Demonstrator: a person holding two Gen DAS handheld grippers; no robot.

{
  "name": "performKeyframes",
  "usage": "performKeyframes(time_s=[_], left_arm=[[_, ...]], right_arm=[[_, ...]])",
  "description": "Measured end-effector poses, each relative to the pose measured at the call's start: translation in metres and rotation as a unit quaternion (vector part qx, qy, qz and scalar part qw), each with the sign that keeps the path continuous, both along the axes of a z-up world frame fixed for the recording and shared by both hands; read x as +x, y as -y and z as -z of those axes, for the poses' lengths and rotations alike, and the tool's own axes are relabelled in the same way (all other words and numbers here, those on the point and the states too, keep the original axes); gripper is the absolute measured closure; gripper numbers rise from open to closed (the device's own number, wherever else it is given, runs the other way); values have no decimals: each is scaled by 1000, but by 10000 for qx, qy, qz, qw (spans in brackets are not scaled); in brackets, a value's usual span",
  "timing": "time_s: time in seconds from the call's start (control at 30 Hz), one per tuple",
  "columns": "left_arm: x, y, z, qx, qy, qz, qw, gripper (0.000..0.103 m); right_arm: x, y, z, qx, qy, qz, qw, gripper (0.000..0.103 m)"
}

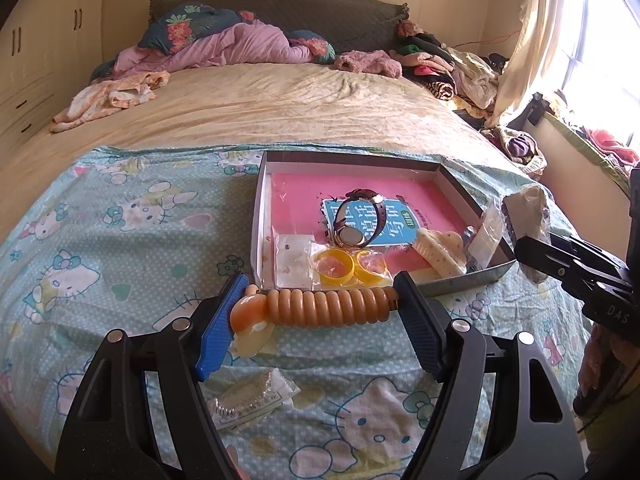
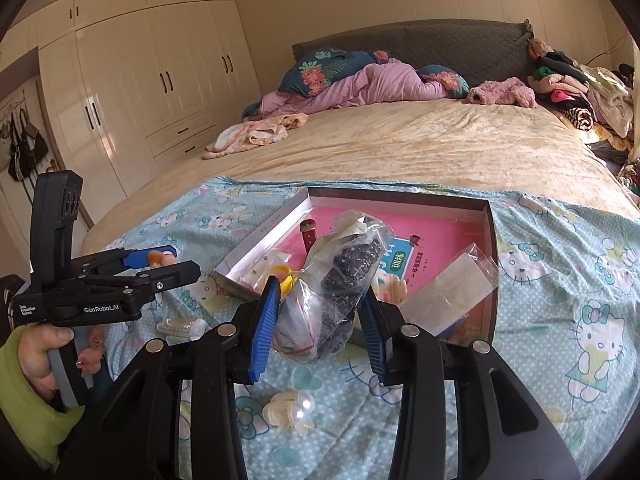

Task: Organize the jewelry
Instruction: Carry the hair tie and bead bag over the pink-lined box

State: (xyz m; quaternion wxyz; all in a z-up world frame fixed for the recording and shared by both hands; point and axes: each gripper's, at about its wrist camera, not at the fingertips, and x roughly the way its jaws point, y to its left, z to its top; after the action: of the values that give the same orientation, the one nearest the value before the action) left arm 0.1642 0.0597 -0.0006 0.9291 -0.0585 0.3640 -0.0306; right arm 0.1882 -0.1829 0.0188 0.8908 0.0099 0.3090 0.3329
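Observation:
My left gripper (image 1: pixel 320 300) is shut on an orange coiled hair clip (image 1: pixel 324 306), held just above the Hello Kitty sheet in front of the open box (image 1: pixel 262 184). The box holds a pink booklet, a watch (image 1: pixel 358 218), yellow rings in a bag (image 1: pixel 348 266), an earring card (image 1: pixel 292 260) and a cream claw clip (image 1: pixel 440 250). My right gripper (image 2: pixel 320 316) is shut on a clear bag of dark beads (image 2: pixel 340 280), held at the box's (image 2: pixel 490 240) near edge. The left gripper also shows in the right wrist view (image 2: pixel 160 266).
On the sheet near me lie a bagged pearl bracelet (image 1: pixel 248 400), also in the right wrist view (image 2: pixel 182 326), and a cream claw clip (image 2: pixel 290 412). A clear packet (image 2: pixel 448 296) leans in the box. Bedding and clothes pile at the bed's far end. Wardrobes (image 2: pixel 160 80) stand left.

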Motion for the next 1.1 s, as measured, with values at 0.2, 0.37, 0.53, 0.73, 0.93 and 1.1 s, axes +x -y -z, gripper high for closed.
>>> performKeyframes(time_s=[0.2,0.37,0.53,0.73,0.93,1.1], left_arm=[[22,0,6,-18,-69,33,10000,37],[36,0,15,12,-140,58,9999,37],[47,1,25,40,-264,76,9996,37],[55,5,35,138,-326,127,9993,37],[65,4,41,126,-403,114,9990,37],[67,5,44,120,-440,115,9989,36]], right_arm=[[14,-8,1,-55,23,-22,10000,65],[27,-15,6,-107,-26,-32,9999,65],[38,-22,14,-161,-105,-39,9998,65],[51,-28,22,-223,-190,13,9996,65],[59,-29,32,-273,-293,54,9992,65],[63,-30,38,-303,-347,58,9989,65]])
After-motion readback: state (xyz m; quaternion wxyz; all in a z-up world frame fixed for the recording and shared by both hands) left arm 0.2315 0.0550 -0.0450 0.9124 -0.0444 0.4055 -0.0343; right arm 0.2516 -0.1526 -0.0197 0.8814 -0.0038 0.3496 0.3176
